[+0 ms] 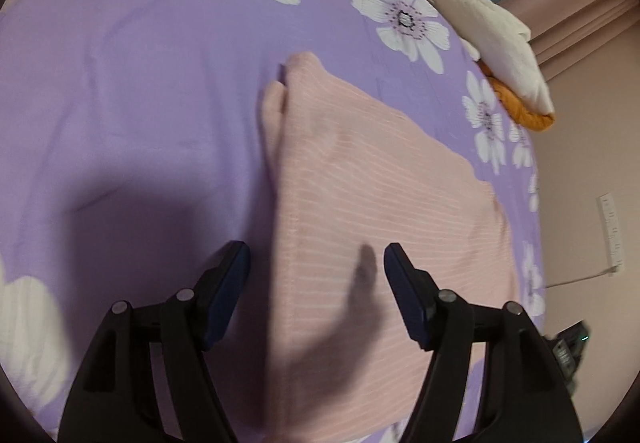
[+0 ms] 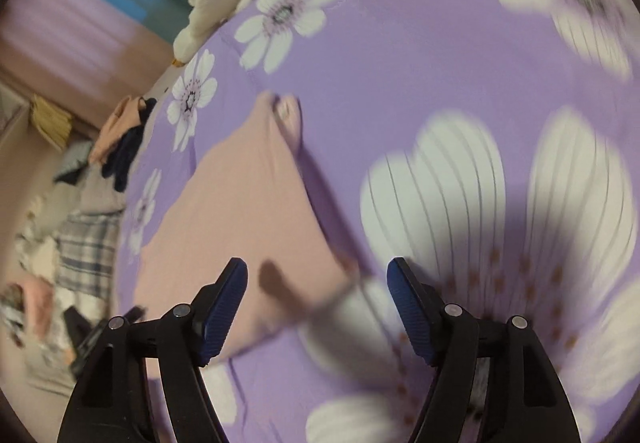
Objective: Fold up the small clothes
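Observation:
A pink ribbed garment (image 1: 360,195) lies flat on a purple bedsheet with white flowers (image 1: 140,83). It looks folded, with a second layer peeking out along its left edge. My left gripper (image 1: 316,255) is open and empty, hovering over the garment's near part. In the right wrist view the same pink garment (image 2: 244,211) lies left of centre on the sheet (image 2: 400,63). My right gripper (image 2: 318,271) is open and empty, above the garment's near right corner.
A white and orange plush toy (image 1: 480,15) lies at the far edge of the bed. A pile of other clothes (image 2: 92,227), plaid and dark pieces among them, sits beyond the bed's left edge. A wall and a power strip (image 1: 612,231) are at the right.

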`<state>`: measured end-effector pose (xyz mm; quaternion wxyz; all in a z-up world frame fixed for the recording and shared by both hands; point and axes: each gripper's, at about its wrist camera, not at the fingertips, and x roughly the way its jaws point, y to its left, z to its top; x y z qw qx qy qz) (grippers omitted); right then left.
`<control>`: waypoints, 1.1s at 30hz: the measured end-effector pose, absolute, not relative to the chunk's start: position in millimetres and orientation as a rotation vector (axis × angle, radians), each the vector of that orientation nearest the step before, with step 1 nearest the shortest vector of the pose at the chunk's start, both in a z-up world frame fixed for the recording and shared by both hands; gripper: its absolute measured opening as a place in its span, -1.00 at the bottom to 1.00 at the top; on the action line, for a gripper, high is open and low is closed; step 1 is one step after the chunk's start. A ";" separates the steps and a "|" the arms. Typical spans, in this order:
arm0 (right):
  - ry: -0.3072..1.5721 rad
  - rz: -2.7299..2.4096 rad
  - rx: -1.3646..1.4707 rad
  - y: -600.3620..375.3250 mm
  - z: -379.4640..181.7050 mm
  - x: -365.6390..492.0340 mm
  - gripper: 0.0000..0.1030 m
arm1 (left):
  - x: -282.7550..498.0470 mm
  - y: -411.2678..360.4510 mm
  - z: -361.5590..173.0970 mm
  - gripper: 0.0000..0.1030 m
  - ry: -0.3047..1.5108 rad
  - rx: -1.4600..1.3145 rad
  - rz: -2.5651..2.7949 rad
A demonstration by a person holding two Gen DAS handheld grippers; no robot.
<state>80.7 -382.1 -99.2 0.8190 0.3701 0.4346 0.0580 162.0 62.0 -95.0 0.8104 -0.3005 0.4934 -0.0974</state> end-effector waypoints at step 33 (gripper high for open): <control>0.707 0.085 0.652 -363.7 -40.6 22.1 -0.77 | 63.3 -20.2 -83.1 -0.69 1.085 -0.399 -0.206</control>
